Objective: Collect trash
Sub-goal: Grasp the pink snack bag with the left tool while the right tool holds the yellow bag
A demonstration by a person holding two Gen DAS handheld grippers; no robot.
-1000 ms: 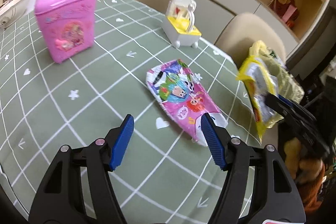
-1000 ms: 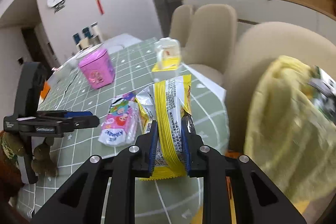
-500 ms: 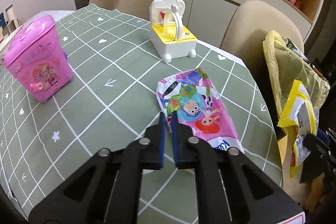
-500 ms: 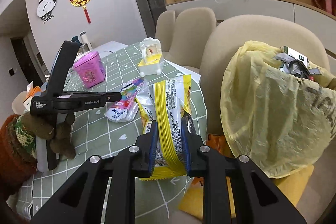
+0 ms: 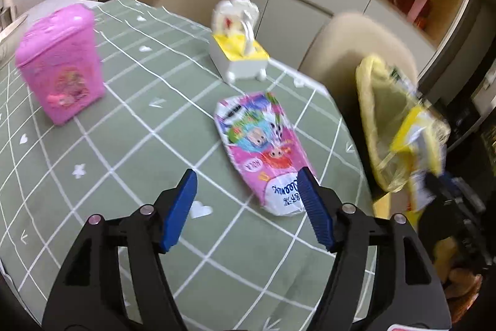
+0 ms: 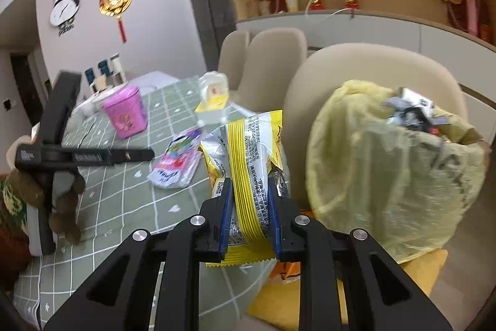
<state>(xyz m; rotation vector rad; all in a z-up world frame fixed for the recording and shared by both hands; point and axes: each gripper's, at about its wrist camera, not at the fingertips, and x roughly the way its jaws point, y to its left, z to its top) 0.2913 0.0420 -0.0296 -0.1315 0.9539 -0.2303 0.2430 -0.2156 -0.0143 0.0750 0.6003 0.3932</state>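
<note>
A pink cartoon-printed wrapper (image 5: 260,145) lies flat on the green checked table (image 5: 124,145). My left gripper (image 5: 246,176) hovers just above its near end, jaws opening. Nothing is pinched between them, and its right finger (image 5: 310,200) is by the wrapper's white end. My right gripper (image 6: 250,185) is shut on a yellow and silver snack packet (image 6: 248,151), held upright off the table's edge. A yellow trash bag (image 6: 387,176), stuffed with wrappers, sits on a chair just right of the packet. From the right wrist view the pink wrapper (image 6: 178,160) shows left of the packet.
A pink toy case (image 5: 62,73) stands at the table's left. A white and yellow toy (image 5: 238,51) stands at the far edge. Beige chairs (image 5: 356,51) ring the table's far side. A yellow cushion (image 6: 412,269) lies under the bag.
The left jaws were apart, shut half a second ago, and stand apart again now. The right gripper has swung with the packet from over the table toward the yellow bag.
</note>
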